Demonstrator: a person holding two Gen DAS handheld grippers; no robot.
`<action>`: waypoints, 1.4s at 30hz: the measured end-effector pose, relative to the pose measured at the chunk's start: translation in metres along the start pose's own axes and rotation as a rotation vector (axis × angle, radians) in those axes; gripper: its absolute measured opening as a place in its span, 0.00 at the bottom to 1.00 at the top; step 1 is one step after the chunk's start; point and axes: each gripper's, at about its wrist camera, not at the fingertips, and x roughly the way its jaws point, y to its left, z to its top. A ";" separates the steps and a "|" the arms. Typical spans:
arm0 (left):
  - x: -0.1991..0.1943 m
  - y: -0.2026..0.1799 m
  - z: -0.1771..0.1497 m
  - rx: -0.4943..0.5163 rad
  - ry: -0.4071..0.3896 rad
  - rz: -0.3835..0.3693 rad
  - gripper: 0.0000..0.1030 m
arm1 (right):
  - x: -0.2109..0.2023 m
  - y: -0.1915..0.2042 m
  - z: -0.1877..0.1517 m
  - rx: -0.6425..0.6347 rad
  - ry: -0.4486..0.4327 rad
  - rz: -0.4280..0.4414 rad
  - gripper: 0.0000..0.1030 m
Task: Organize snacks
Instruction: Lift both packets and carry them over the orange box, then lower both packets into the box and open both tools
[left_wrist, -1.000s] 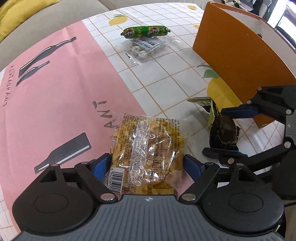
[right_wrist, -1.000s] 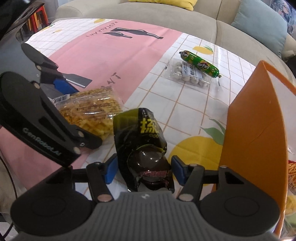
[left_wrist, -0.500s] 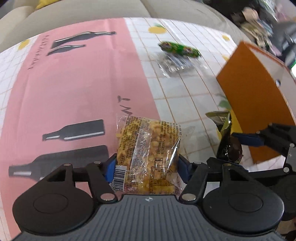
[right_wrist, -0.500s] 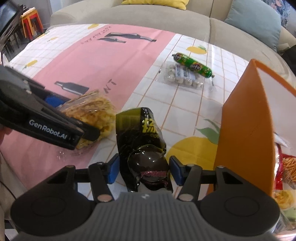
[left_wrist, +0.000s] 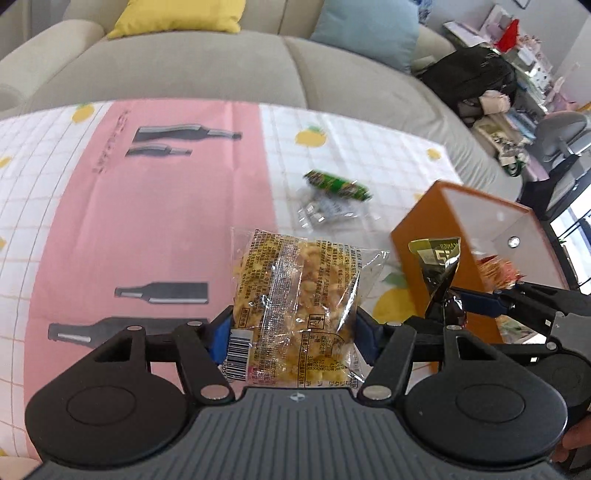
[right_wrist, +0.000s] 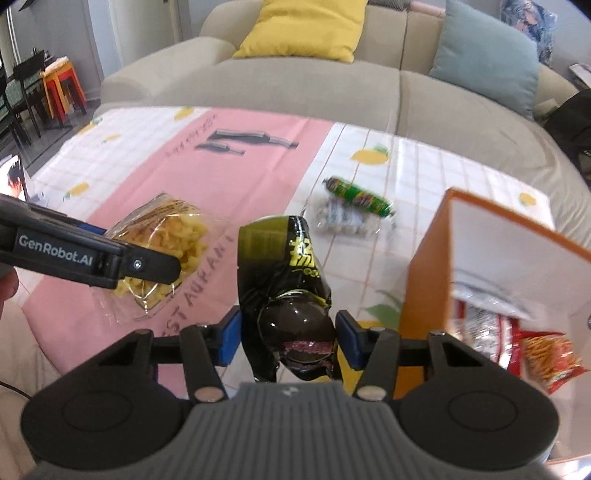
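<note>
- The left claw (left_wrist: 293, 338) is clamped on a clear packet of yellow snacks (left_wrist: 295, 299), held at the lower middle of the left wrist view, apparently lifted clear of the counter (left_wrist: 166, 221).
- The right claw (right_wrist: 286, 341) is clamped on a dark foil packet (right_wrist: 284, 280), also raised, in the lower middle of its frame.
- This looks like the carrying step: both packets are in hand and not yet stowed.
- The orange box (right_wrist: 428, 280) stands at the right edge, already holding red packets (right_wrist: 546, 354).
- Next, each packet needs lifting over the box rim before release, 1 at a time so the claws do not collide.
- A green sausage stick (right_wrist: 358, 197) and a clear tray of white sweets (right_wrist: 340, 218) lie on the counter, upper right of centre.
</note>
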 end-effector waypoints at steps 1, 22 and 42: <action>-0.005 -0.005 0.003 0.006 -0.006 -0.009 0.71 | -0.006 -0.003 0.002 0.007 -0.009 0.003 0.51; 0.020 -0.174 0.047 0.304 0.053 -0.203 0.71 | -0.091 -0.134 -0.007 0.137 0.012 -0.195 0.50; 0.126 -0.246 0.047 0.508 0.186 -0.147 0.71 | -0.023 -0.221 -0.025 0.062 0.212 -0.341 0.49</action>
